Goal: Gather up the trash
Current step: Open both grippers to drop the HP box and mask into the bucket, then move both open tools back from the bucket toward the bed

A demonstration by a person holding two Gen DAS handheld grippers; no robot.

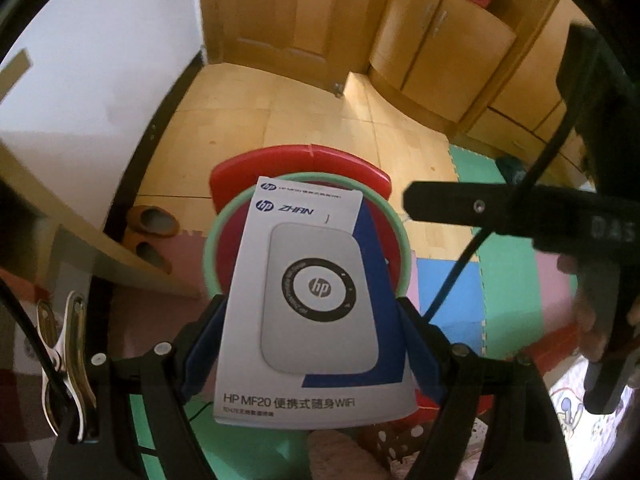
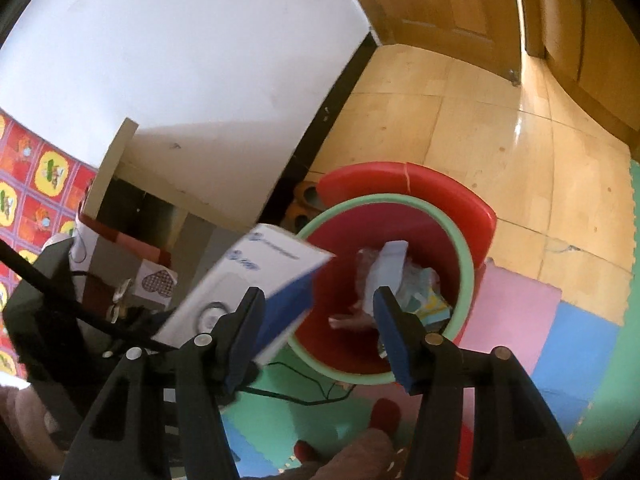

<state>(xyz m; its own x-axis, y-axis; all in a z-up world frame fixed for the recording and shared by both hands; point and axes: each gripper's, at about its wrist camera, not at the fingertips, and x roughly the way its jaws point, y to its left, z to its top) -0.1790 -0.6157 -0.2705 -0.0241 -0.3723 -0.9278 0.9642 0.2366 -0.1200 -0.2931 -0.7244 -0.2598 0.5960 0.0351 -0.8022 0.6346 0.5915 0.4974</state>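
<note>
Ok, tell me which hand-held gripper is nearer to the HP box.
Left. The left hand-held gripper is clamped on the HP box, holding it over the red bin. The right hand-held gripper is open and empty, beside the box without touching it.

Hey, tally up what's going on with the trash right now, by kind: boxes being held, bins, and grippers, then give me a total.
HP box, clamped in the left gripper above the bin: 1
Red bin with green rim, some trash already inside: 1
Grippers: 2, counting the open, empty right gripper
Total: 4
</note>
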